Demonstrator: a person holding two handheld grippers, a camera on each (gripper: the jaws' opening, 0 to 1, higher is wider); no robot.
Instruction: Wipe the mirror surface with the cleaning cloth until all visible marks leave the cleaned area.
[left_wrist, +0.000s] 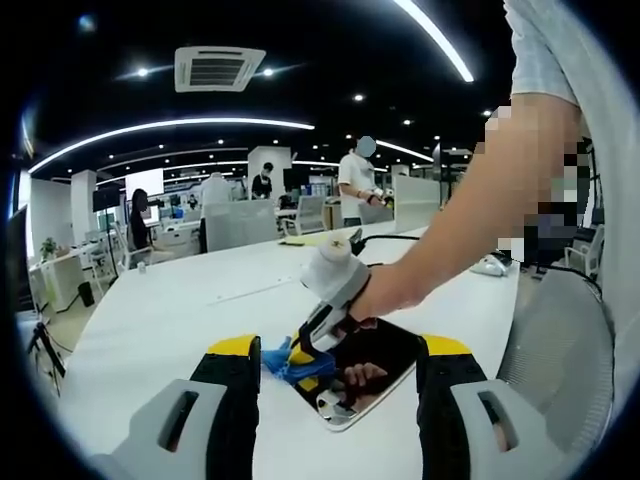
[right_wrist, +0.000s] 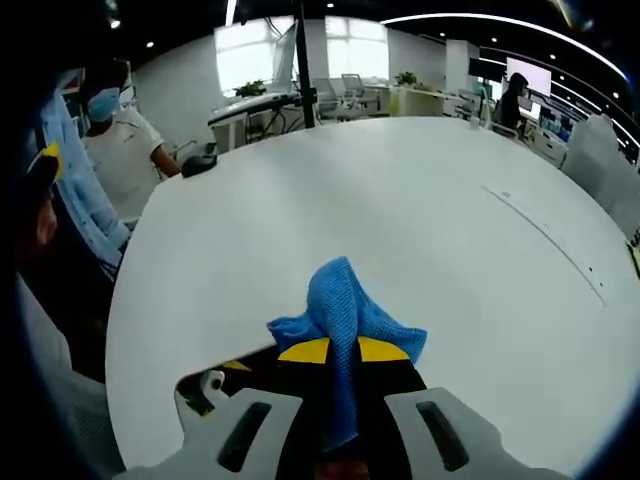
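1. Right gripper (right_wrist: 343, 352): jaws clenched on the blue cleaning cloth (right_wrist: 345, 318); a fold stands up between the yellow tips and a tail hangs back between the jaws. In the left gripper view the right gripper presses the cloth onto the near-left corner of the mirror (left_wrist: 375, 372).
2. Left gripper (left_wrist: 338, 368): jaws spread wide, grasping nothing, hovering just in front of the mirror.
3. Mirror lies flat on the white table (left_wrist: 180, 310), unrestrained, dark glass reflecting the hand.
4. Risk: wiping force at the corner may slide or pivot the mirror, since nothing pins it.
5. Risk: only a small bunched wad of cloth meets the glass, so the hard jaw tips could scrape it.
6. Risk: the far edge is probably unwiped; marks there cannot be judged from these views.
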